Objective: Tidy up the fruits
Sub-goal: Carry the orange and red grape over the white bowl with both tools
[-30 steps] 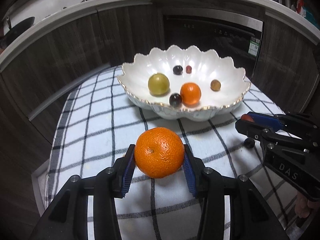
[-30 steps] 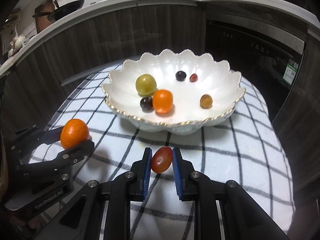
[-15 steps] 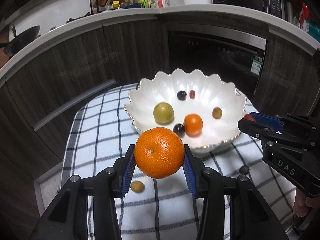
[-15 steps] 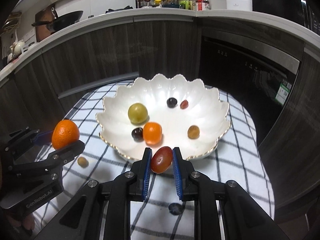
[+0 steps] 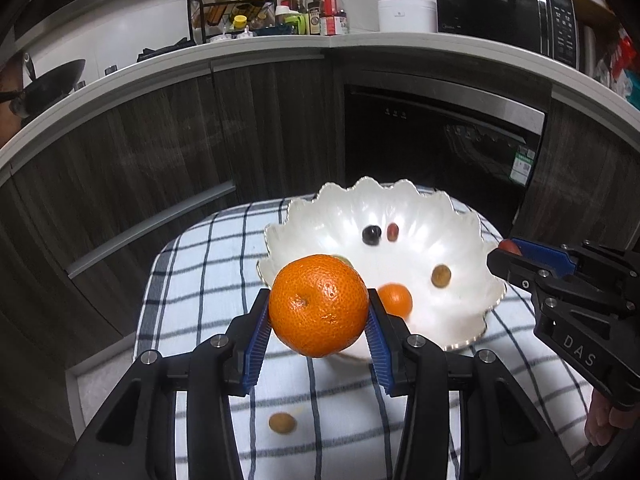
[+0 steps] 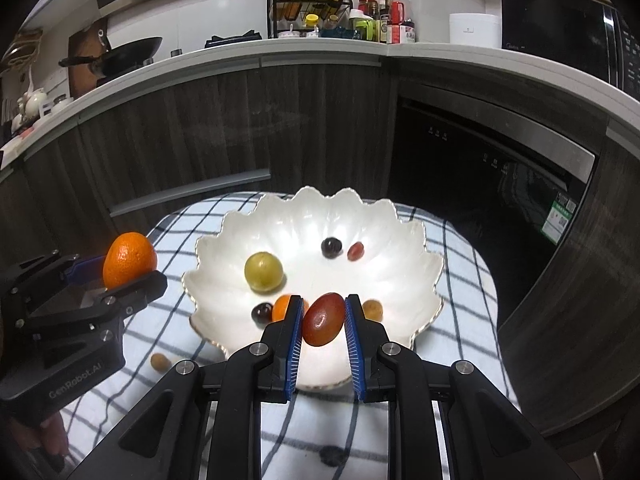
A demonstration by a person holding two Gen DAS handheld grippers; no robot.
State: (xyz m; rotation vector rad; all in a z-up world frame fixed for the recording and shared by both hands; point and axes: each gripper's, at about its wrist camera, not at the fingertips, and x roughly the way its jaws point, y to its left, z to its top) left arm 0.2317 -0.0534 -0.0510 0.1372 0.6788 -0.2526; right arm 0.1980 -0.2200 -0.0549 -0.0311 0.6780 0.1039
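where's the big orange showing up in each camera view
Left wrist: big orange at lower centre, clamped in the left gripper.
Right wrist: at far left, in that same gripper.
Shared landmark: the scalloped white bowl behind it.

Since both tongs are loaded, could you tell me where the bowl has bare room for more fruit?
The bowl is bare along its right side, past the red grape, and along the back wall. The front left is crowded: green fruit, dark grape and small orange sit close together.
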